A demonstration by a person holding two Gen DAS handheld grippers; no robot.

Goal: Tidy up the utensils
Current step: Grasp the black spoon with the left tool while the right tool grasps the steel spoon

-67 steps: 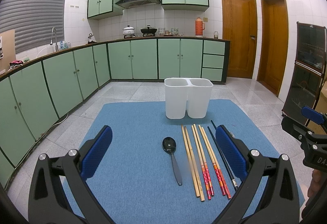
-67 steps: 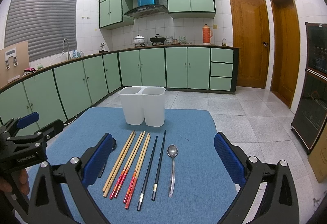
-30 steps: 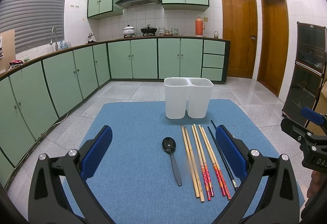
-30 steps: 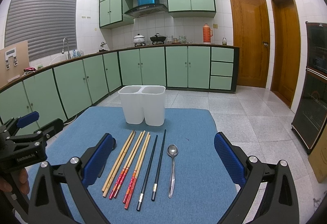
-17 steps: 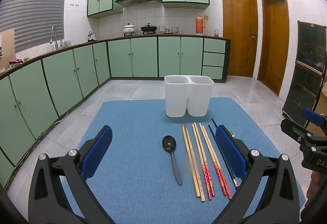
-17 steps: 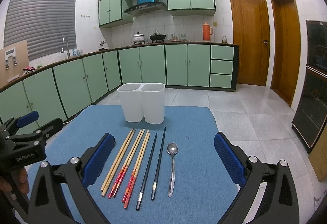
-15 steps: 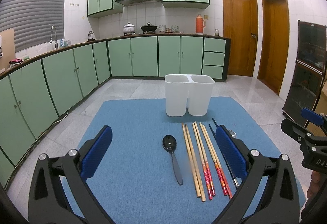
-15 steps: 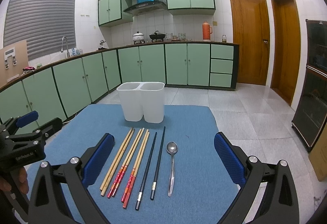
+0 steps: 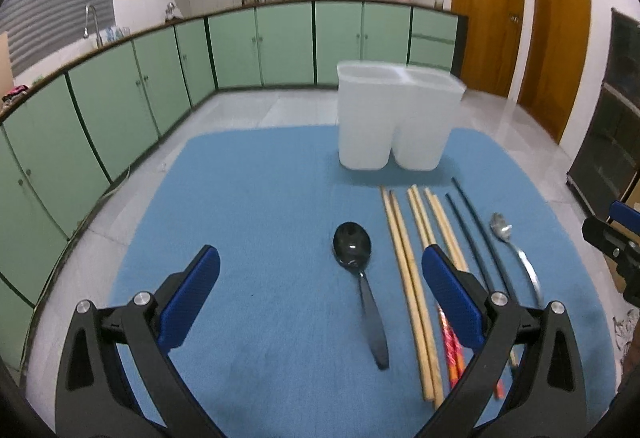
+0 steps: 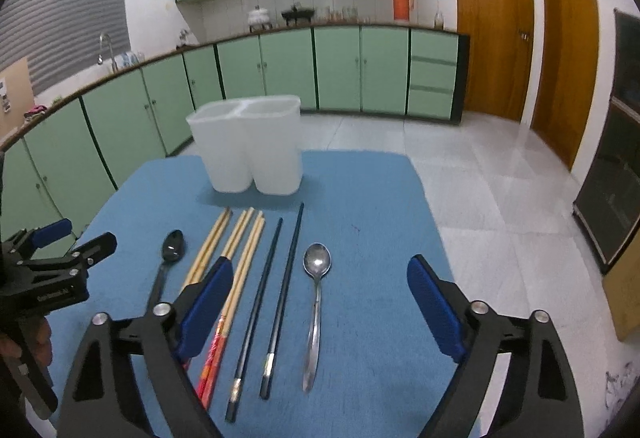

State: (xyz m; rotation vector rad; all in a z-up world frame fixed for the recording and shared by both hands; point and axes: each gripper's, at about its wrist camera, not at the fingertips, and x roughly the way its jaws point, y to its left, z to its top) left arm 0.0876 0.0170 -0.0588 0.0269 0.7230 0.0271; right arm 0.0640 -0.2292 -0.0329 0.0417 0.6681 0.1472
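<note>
On the blue tabletop (image 10: pixel 360 198), the white two-compartment holder (image 10: pixel 250 142) stood at twelve o'clock, with the utensils laid in a row before it: black spoon (image 9: pixel 356 266), chopsticks (image 10: pixel 244 254) and steel spoon (image 10: pixel 316 298). The left gripper (image 9: pixel 320 294) hung wide open over the black spoon, gripping nothing. The right gripper (image 10: pixel 320 302) was closing, its pads clear of the steel spoon between them.

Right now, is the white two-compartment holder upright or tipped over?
Upright. The white holder stands on its base on the blue mat, both openings facing up. Whether it is empty cannot be told.
</note>
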